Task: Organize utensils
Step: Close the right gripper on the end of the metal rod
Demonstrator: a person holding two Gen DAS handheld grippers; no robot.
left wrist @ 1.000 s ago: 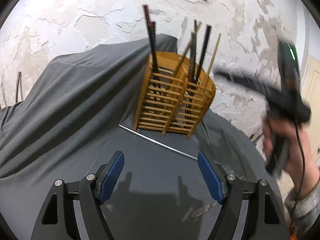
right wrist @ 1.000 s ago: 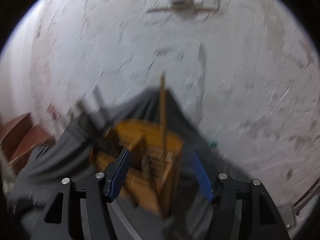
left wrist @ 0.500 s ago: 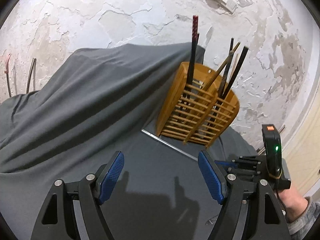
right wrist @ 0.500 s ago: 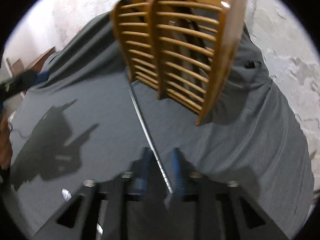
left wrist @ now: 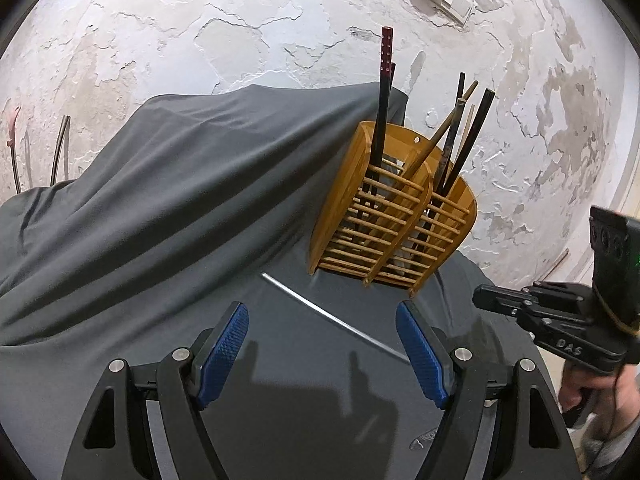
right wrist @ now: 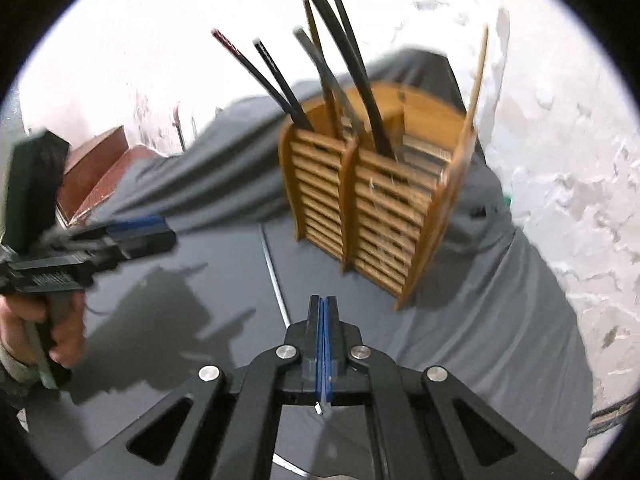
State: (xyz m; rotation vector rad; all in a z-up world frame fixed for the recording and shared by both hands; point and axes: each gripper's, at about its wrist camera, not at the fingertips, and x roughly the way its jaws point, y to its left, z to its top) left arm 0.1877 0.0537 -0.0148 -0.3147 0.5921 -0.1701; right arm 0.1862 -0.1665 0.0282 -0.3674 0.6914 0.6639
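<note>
Lying before the wooden rack (left wrist: 390, 216), a metal chopstick (left wrist: 332, 318); right claw (right wrist: 322, 308) closed, left claw (left wrist: 322, 344) wide.

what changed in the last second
The right tool dropped from over the wooden holder toward the cloth. Its jaws have just been closing and now stand shut by the metal chopstick; a grip on it is unclear. The left tool stayed open; holder and chopstick unmoved.

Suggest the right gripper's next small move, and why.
Probably lift the right gripper slightly as a test. Its fingers have just been closing and look shut, the metal chopstick runs up beside them, and I can't tell whether it's pinched.
</note>
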